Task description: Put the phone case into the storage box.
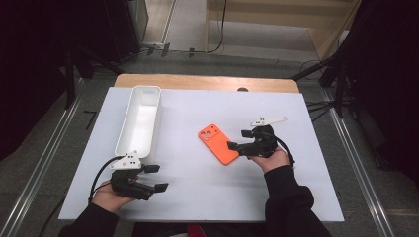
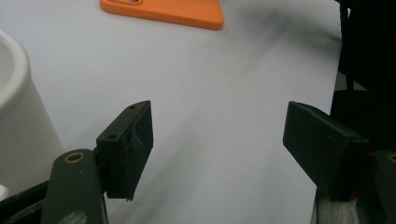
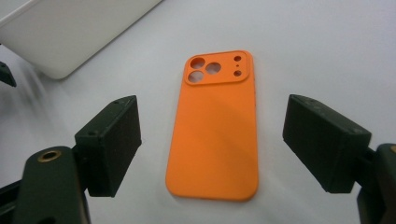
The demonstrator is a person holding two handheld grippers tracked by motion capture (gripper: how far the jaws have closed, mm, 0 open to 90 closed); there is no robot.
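The orange phone case (image 1: 218,143) lies flat on the white bench (image 1: 276,197), camera cut-outs facing up, directly ahead of the right claw (image 1: 239,139). In the right gripper view the orange phone case (image 3: 216,126) sits between the two black jaws and runs away from them: its long axis is in line with the claw's own reach, rounded plain end nearest, cut-out end farthest. The jaws stand released, one either side of the case's long edges, with bench visible between each pad and the case; nothing is gripped.

From the high view the right claw is at the case's near right end, close to touching it; actual contact cannot be confirmed. The left claw (image 1: 156,177) rests well apart from the case, down by the near end of the white tray (image 1: 141,118), and is likewise released and empty. In the left gripper view the case (image 2: 173,11) shows far ahead, beyond open bench.

Judgement: the right hand is plainly the nearer one. The jaws already straddle the case across its narrow width, so the coming grasp turns on lowering the pads to the long edges, since the case lies thin and flat.
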